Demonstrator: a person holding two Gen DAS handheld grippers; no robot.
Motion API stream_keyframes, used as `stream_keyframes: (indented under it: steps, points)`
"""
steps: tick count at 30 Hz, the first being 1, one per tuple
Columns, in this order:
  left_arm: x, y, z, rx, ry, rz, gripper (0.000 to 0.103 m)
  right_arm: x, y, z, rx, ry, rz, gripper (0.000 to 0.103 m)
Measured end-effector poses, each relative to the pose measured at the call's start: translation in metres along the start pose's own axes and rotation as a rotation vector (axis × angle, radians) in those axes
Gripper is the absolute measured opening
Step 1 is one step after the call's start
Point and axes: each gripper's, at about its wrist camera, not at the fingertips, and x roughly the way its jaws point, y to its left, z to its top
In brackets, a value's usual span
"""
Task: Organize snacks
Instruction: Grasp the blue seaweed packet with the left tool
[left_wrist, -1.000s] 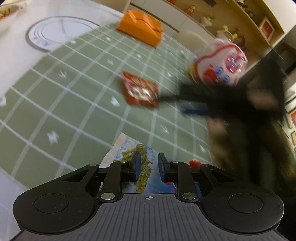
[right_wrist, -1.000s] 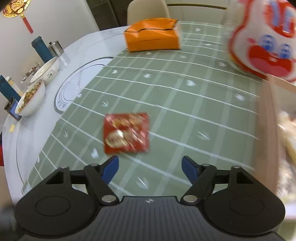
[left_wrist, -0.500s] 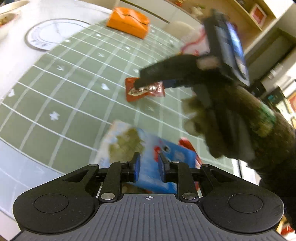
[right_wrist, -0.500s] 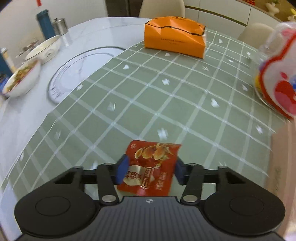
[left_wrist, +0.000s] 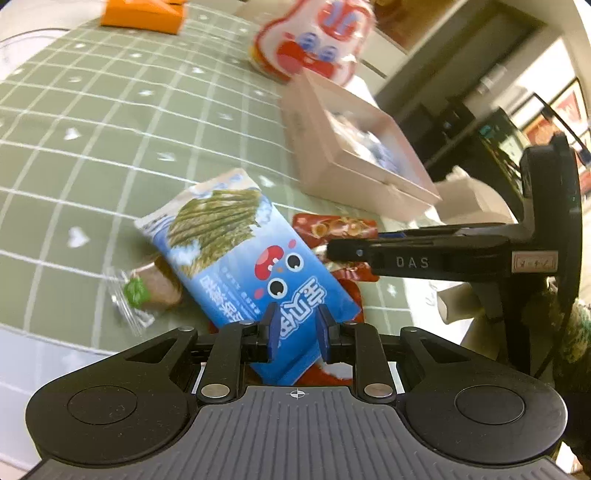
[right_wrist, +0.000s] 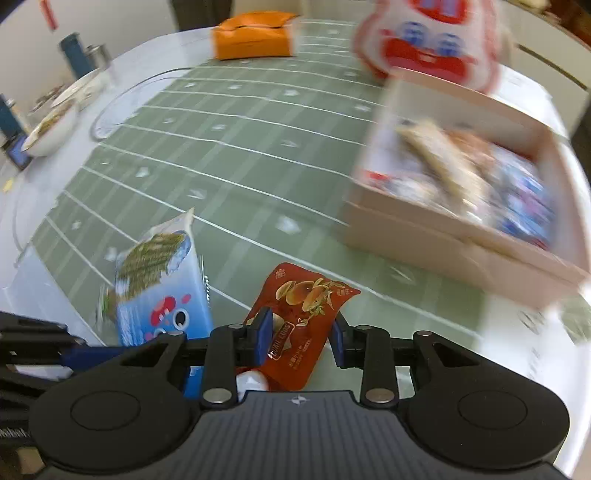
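Note:
My left gripper (left_wrist: 295, 326) is shut on a blue seaweed snack packet (left_wrist: 236, 251) and holds it tilted above the green checked cloth. My right gripper (right_wrist: 301, 336) is shut on a red nut snack packet (right_wrist: 303, 314), lifted off the cloth. The blue packet (right_wrist: 159, 291) also shows at the left of the right wrist view. The right gripper (left_wrist: 332, 253) reaches in from the right in the left wrist view, over a red packet (left_wrist: 334, 227). A pink box (right_wrist: 465, 218) with several snacks inside stands to the right.
A small clear-wrapped snack (left_wrist: 147, 288) lies under the blue packet. A white and red cartoon bag (right_wrist: 428, 40) stands behind the pink box (left_wrist: 351, 155). An orange box (right_wrist: 255, 35) sits far back. Bowls (right_wrist: 51, 125) and bottles stand on the white table at left.
My right gripper closed on the red packet, lifted it and carried it right, near the pink box. My left gripper swung right with the blue packet.

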Motion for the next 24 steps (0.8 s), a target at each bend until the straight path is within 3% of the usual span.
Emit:
stream_keyframes:
  steps: [4,7,11,13,16,24]
  points:
    - [0.000,-0.010,0.000,0.016,-0.005,0.009,0.024,-0.002,-0.020,-0.014,0.014,-0.024,-0.129,0.054]
    - [-0.007,-0.012,0.002,0.010,-0.041,0.053,0.024,-0.004,-0.034,-0.020,0.067,-0.014,-0.089,0.062]
    - [-0.027,-0.010,0.004,0.052,-0.109,0.213,0.024,-0.003,-0.039,-0.025,0.077,-0.020,-0.072,0.070]
    - [-0.026,-0.007,0.008,0.069,-0.105,0.289,0.024,-0.001,-0.039,-0.026,0.095,-0.018,-0.058,0.074]
    - [-0.022,0.004,0.014,0.039,-0.073,0.337,0.024,0.001,-0.044,-0.031,0.127,-0.013,-0.032,0.081]
    - [-0.008,-0.002,0.024,0.006,-0.053,0.332,0.024,0.005,-0.055,-0.036,0.117,-0.005,0.013,0.087]
